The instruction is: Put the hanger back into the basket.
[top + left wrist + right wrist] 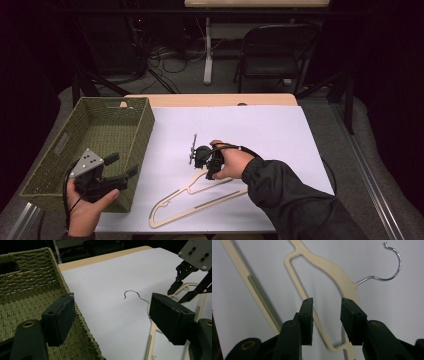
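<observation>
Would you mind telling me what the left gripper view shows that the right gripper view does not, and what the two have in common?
Left gripper view alone: the green woven basket, the table's wooden edge, and the right tongs farther off, hovering over the hanger.

Right gripper view alone: the ridged strip along the hanger's bar, and the right tongs' open jaws straddling a thin part of the frame.

Both: the cream hanger, its metal hook, and the white sheet beneath it.

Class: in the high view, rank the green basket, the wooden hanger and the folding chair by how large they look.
1. Green basket
2. Wooden hanger and folding chair: look alike; the chair stands farther back, so unsure.
</observation>
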A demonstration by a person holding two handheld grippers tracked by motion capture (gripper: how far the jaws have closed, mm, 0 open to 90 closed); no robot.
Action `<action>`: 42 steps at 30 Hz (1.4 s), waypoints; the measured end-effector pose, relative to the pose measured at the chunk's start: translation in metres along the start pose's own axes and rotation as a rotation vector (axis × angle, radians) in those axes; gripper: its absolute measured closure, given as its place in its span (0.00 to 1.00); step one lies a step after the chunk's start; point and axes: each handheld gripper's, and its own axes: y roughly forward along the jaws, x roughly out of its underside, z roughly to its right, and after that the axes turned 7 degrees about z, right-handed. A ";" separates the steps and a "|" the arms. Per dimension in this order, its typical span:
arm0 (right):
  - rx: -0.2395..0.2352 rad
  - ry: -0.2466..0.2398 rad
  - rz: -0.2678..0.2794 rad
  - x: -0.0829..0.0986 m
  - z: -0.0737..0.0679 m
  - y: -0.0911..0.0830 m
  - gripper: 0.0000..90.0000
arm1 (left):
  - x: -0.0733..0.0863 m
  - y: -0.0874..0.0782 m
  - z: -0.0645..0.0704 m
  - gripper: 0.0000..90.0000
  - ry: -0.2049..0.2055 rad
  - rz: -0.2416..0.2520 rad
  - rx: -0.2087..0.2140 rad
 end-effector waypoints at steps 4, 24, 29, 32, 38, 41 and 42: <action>0.002 -0.004 -0.014 0.000 0.000 0.005 0.70 | 0.000 0.002 0.003 0.24 0.007 -0.001 0.013; -0.057 -0.024 -0.055 0.004 -0.005 0.028 0.77 | 0.001 0.006 0.007 0.24 0.014 -0.009 0.026; -0.065 -0.027 -0.066 0.005 -0.006 0.031 0.77 | 0.002 0.006 0.007 0.24 0.015 -0.014 0.025; -0.074 -0.031 -0.070 0.006 -0.007 0.032 0.77 | 0.002 0.007 0.007 0.24 0.016 -0.015 0.025; -0.081 -0.037 -0.089 0.007 -0.010 0.034 0.77 | 0.002 0.007 0.008 0.24 0.016 -0.014 0.027; -0.087 -0.046 -0.094 0.007 -0.010 0.036 0.78 | 0.003 0.008 0.009 0.24 0.012 -0.014 0.032; -0.089 -0.047 -0.099 0.007 -0.011 0.037 0.78 | 0.003 0.008 0.009 0.24 0.012 -0.014 0.032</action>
